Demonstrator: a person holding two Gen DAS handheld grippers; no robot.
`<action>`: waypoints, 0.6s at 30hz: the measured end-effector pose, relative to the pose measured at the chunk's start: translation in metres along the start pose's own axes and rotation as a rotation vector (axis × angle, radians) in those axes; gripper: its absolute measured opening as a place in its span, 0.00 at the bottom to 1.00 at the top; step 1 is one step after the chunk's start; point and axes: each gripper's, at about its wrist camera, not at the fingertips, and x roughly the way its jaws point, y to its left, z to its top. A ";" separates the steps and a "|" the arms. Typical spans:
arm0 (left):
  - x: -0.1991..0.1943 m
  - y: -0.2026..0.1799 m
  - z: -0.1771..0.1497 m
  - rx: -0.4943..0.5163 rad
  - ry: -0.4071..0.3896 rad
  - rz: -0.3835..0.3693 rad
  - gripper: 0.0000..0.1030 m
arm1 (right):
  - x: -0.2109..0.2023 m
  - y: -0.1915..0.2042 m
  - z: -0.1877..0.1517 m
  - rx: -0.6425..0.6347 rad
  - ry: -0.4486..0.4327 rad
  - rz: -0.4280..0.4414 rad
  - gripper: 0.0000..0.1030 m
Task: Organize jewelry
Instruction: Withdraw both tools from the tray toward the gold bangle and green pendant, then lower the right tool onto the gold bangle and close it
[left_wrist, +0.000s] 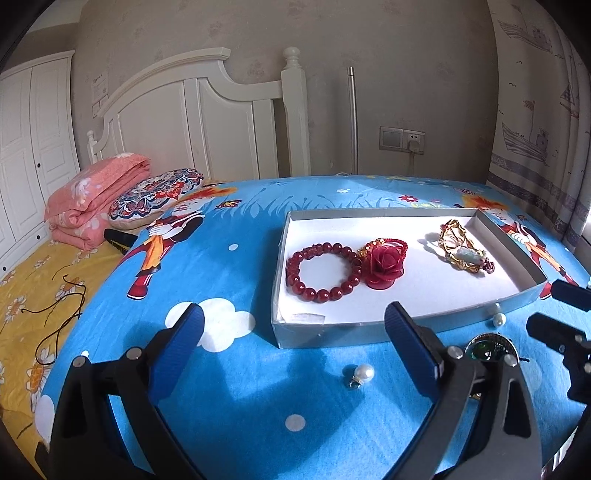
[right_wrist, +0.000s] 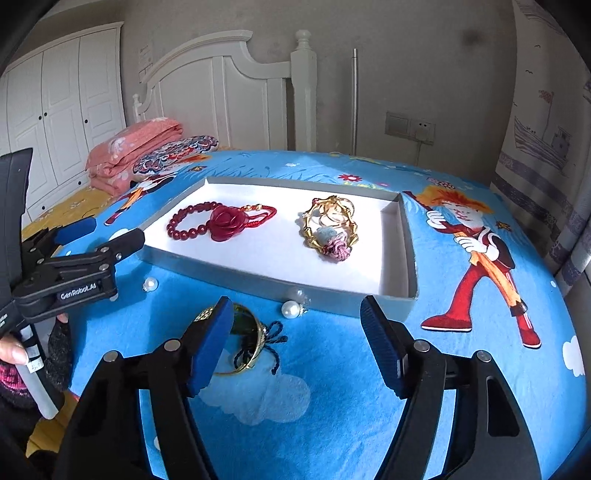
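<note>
A shallow grey tray (left_wrist: 351, 334) (right_wrist: 258, 284) lined in white lies on the blue cartoon bedspread. Inside are a red bead bracelet (left_wrist: 321, 273) (right_wrist: 188, 225), a red rose piece (left_wrist: 382, 264) (right_wrist: 225, 223) and a tangle of gold jewellery (left_wrist: 461, 245) (right_wrist: 330, 229). In front of the tray lie pearl earrings (left_wrist: 360, 373) (left_wrist: 498, 319) (right_wrist: 290, 308) (right_wrist: 150, 284) and a gold bangle (right_wrist: 251, 347) (left_wrist: 484, 349) with dark cord. My left gripper (left_wrist: 295, 317) (right_wrist: 110, 230) is open and empty, the near pearl below it. My right gripper (right_wrist: 295, 314) is open, its left finger half covering the bangle.
A folded pink quilt (left_wrist: 96, 195) and a patterned pillow (left_wrist: 159, 195) sit by the white headboard at the far left. A dark cord (left_wrist: 62, 306) lies on the yellow sheet. A curtain hangs at the right. A person's hand (right_wrist: 11, 350) holds the left gripper.
</note>
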 end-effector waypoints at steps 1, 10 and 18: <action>0.002 0.003 0.001 -0.017 0.009 -0.011 0.92 | 0.001 0.003 -0.004 -0.003 0.012 0.010 0.66; 0.001 0.004 -0.001 -0.027 0.007 -0.010 0.92 | 0.014 0.009 -0.017 0.022 0.070 0.009 0.38; -0.025 0.020 -0.015 -0.143 0.016 -0.011 0.91 | 0.016 0.016 -0.016 0.008 0.071 -0.002 0.24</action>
